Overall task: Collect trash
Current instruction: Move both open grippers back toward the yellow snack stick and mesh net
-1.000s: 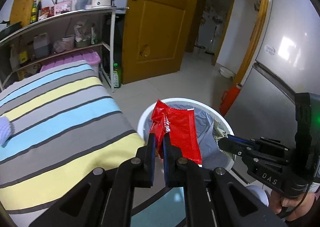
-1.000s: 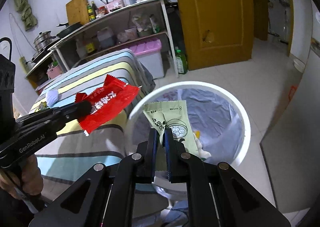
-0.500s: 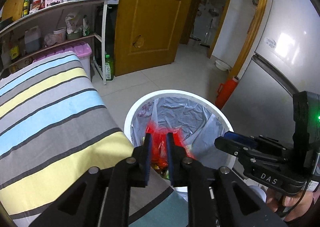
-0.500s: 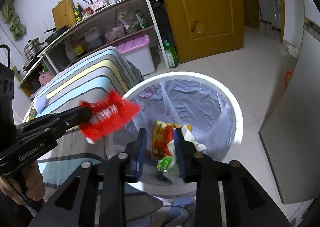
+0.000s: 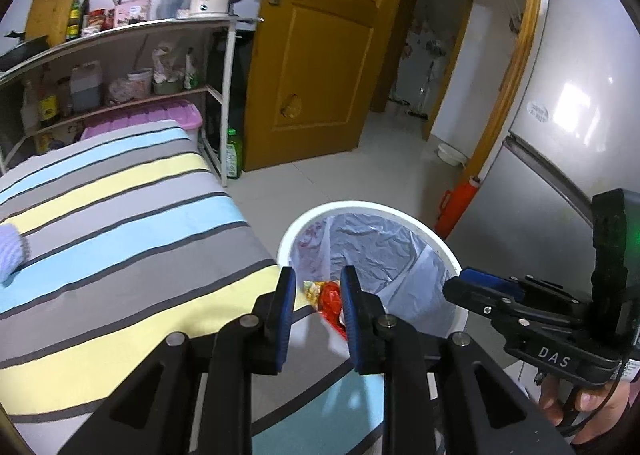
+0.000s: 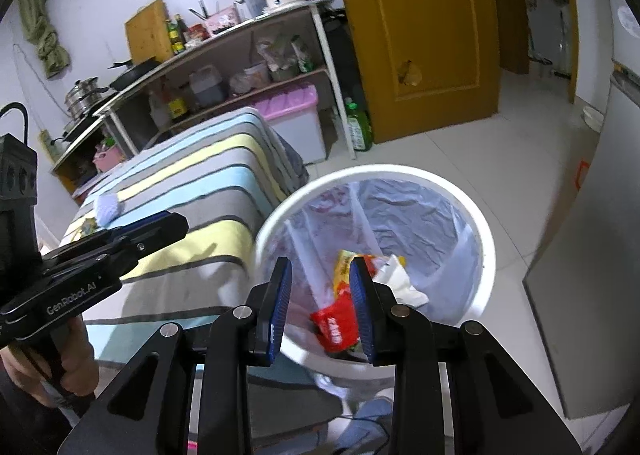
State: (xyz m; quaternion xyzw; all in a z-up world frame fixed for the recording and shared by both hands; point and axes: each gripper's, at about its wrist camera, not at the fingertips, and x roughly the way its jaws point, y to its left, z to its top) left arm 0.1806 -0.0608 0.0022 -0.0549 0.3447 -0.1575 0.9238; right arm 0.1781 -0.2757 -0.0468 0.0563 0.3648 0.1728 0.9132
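A white trash bin (image 5: 456, 267) with a pale plastic liner stands on the floor beside the striped bed; it also shows in the right wrist view (image 6: 486, 251). A red wrapper (image 6: 336, 325) lies inside it among yellow and white trash (image 6: 400, 279); the red wrapper also shows in the left wrist view (image 5: 330, 297). My left gripper (image 5: 317, 279) is open and empty above the bin's near rim. My right gripper (image 6: 320, 269) is open and empty above the bin. Each gripper shows in the other's view, the left (image 6: 160, 227) and the right (image 5: 464, 285).
The striped bed (image 5: 120, 231) lies left of the bin, with a small lilac item (image 5: 10, 251) on it. A shelf rack (image 5: 120, 67) with a kettle and bottles stands behind. A yellow door (image 5: 320, 55), a fridge (image 5: 568, 127) and a red bottle (image 5: 456, 205) are nearby.
My left gripper opened and let go of the red wrapper, which fell into the bin. My right gripper opened and its green packet dropped in. Both grippers pulled back slightly.
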